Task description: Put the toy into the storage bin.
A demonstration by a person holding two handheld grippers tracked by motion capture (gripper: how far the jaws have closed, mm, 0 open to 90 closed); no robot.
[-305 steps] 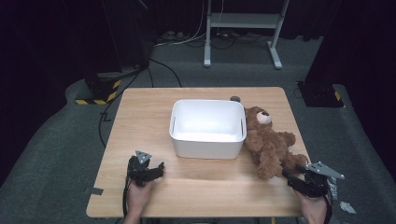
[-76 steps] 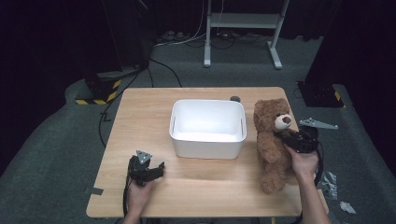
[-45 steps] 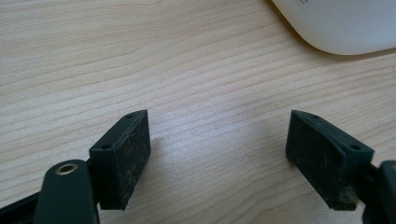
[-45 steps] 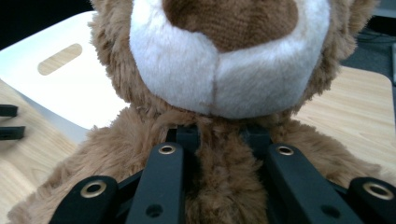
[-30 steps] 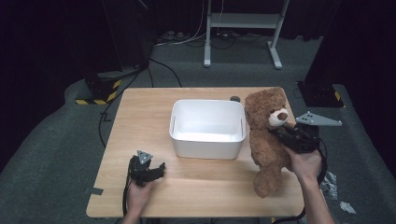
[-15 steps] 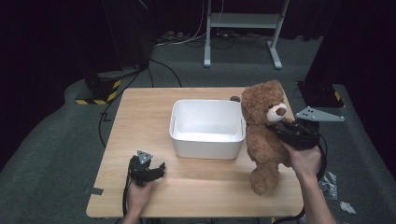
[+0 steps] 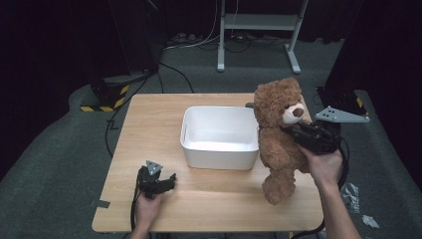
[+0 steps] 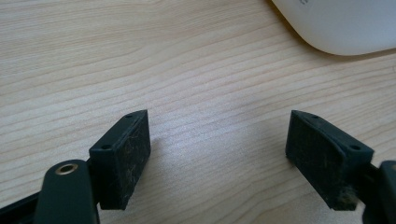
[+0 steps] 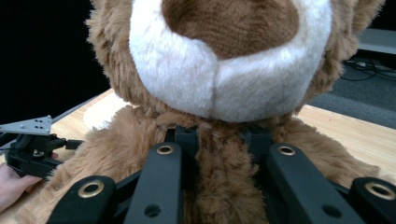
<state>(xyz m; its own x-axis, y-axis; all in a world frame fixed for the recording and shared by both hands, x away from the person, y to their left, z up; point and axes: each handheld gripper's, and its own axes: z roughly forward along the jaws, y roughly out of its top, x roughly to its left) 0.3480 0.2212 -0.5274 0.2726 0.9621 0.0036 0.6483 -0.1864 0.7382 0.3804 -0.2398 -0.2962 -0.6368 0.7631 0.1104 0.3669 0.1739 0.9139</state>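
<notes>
A brown teddy bear point(image 7: 276, 133) hangs upright just right of the white tub point(image 7: 220, 136), its feet barely above the table. My right gripper point(image 7: 292, 131) is shut on the bear's neck under the white muzzle point(image 9: 219, 70); in the right gripper view the jaws pinch the fur point(image 9: 219, 154). My left gripper point(image 7: 170, 180) rests near the table's front left, held by a hand. In the left gripper view it point(image 8: 217, 149) stands open over bare wood, with a corner of the tub point(image 8: 341, 23) at the upper right.
The wooden table point(image 7: 149, 114) sits on grey carpet. A metal stand point(image 7: 259, 25) is behind it, and cables and a black-yellow block point(image 7: 104, 97) lie on the floor at the back left. Scraps lie on the carpet at the right point(image 7: 356, 191).
My right gripper has lifted the bear from lying on the table to upright and moved it up and slightly left toward the tub. The left gripper has stayed put.
</notes>
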